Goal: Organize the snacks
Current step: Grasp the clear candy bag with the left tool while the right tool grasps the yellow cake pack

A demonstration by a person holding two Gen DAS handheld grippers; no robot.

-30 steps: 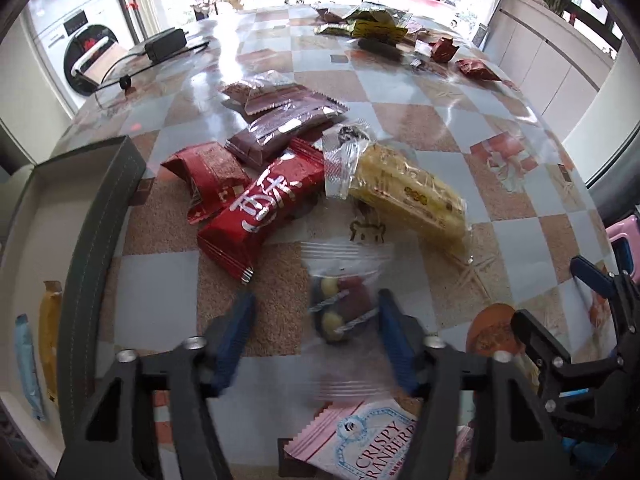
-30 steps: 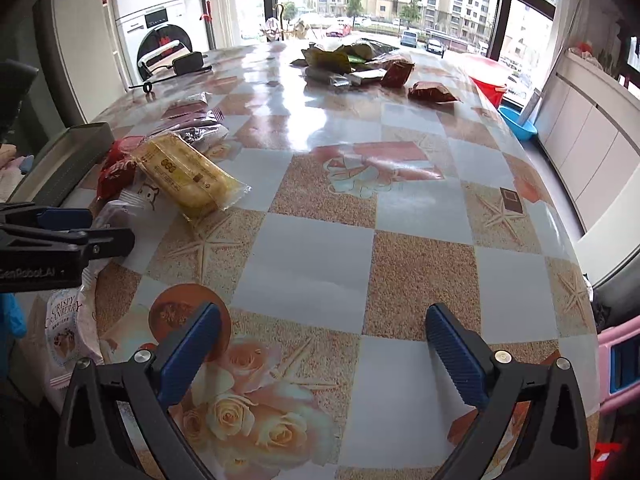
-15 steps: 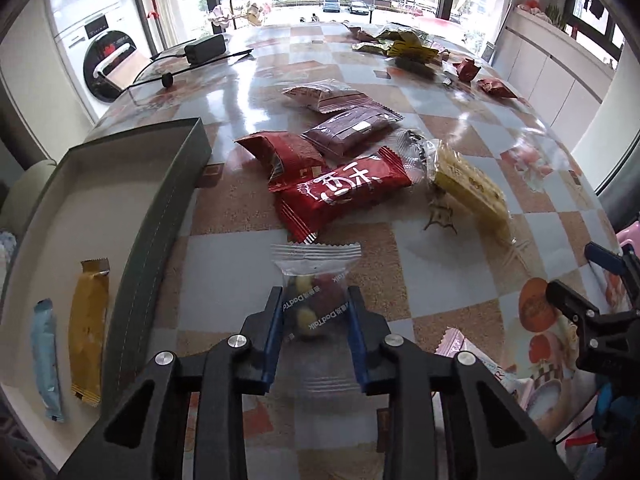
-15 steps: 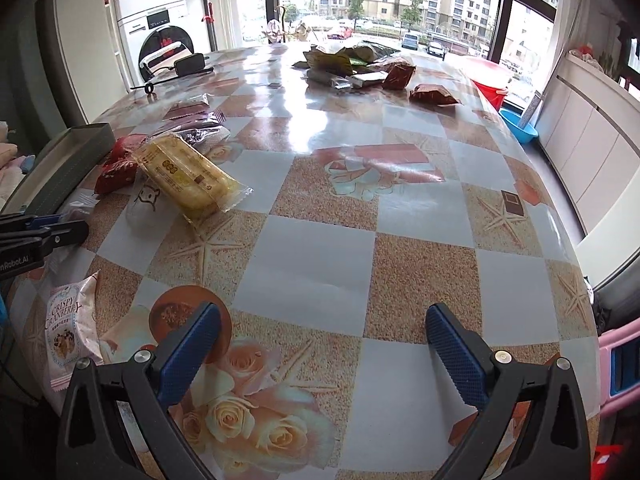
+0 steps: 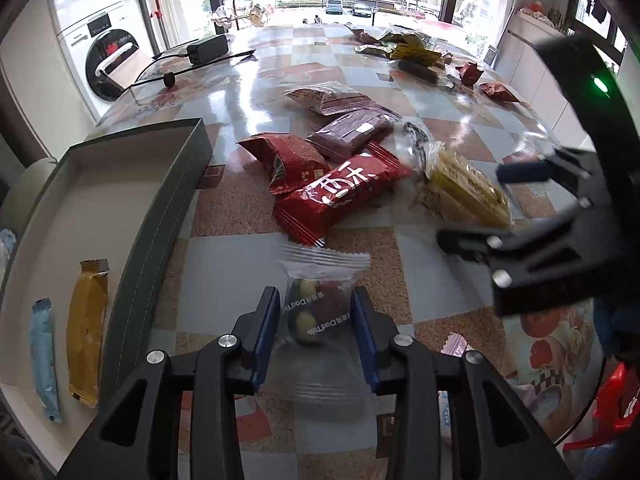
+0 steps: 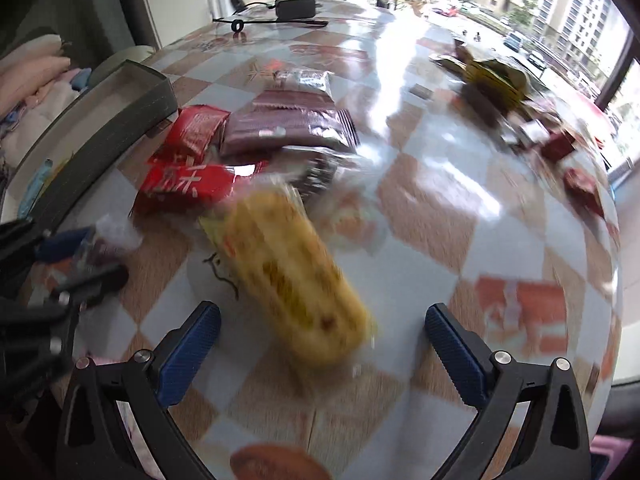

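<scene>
A heap of red and maroon foil snack packets [image 5: 340, 184] lies on the glossy checkered tablecloth [image 5: 224, 264] just beyond the left gripper [image 5: 316, 316], beside the dark-walled open box [image 5: 160, 216]. Between the left gripper's blue pads, whose jaws are opening, sits a clear plastic pouch of round yellow and dark sweets [image 5: 318, 304], pads at its sides. Only the left view shows the box's yellow and blue sachets [image 5: 86, 332]. The right gripper [image 6: 320, 344] hangs released above a blurred long yellow cake packet [image 6: 288, 276].
</scene>
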